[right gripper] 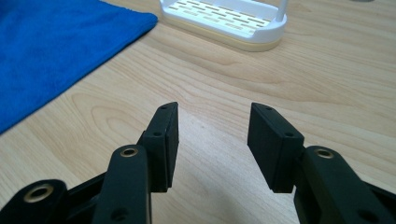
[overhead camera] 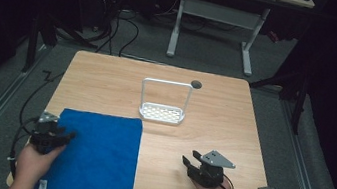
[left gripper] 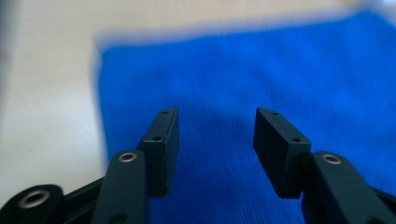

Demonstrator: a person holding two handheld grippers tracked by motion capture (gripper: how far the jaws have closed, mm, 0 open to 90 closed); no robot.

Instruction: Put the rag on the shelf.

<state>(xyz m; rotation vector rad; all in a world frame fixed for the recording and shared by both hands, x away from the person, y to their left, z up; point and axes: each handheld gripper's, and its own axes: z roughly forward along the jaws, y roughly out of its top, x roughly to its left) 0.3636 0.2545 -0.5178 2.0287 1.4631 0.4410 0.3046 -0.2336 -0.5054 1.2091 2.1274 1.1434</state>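
Both sets of jaws stand wide and empty: left gripper (overhead camera: 51, 136) over the blue towel's (overhead camera: 95, 155) 9 o'clock edge, right gripper (overhead camera: 202, 166) above bare table (overhead camera: 233, 119) at 3 o'clock. The towel lies flat, square, finely ribbed. A shallow pinch could bunch it; the white rack (overhead camera: 164, 103) waits at 12 o'clock

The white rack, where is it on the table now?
In the high view the white rack stands near the table's centre, just beyond the blue cloth's far right corner.
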